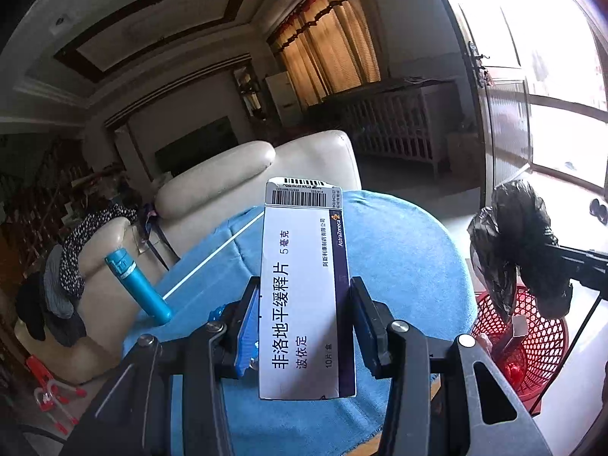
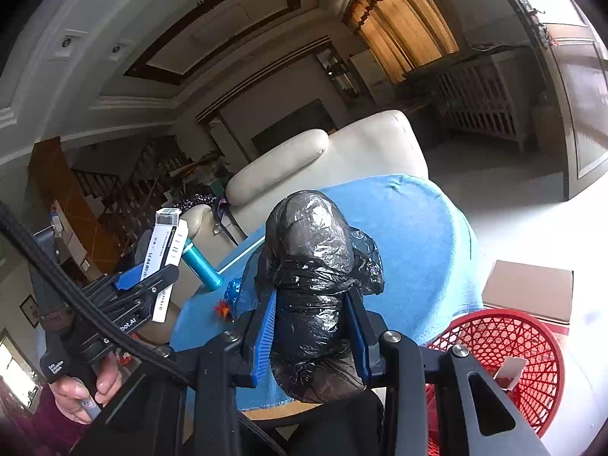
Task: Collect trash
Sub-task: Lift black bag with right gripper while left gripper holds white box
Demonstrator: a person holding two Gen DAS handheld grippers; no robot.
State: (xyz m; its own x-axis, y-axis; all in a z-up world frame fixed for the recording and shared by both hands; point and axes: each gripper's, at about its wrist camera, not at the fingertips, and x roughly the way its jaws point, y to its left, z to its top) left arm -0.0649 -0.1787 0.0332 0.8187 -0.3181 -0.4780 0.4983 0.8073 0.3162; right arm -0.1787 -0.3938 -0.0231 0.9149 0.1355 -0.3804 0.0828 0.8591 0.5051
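My rig hung over the blue-draped table (image 1: 399, 235), the red mesh basket (image 2: 505, 345) on the floor just beside it. Only my right wrist view showed the cardboard box (image 2: 532, 288) behind that basket; only the left showed a white scrap (image 1: 518, 328) inside it. My right gripper (image 2: 311, 326) was clamped on a knotted black plastic bag (image 2: 311, 266), held above the table. My left gripper (image 1: 304, 323) pinched a white medicine box (image 1: 304, 292) upright — printed "AstraZeneca", "非洛地平缓释片", "5 毫克", with a barcode on top. A teal bottle (image 1: 136, 285) stood at the table's far left edge — a white stick (image 1: 212, 258) lay near it.
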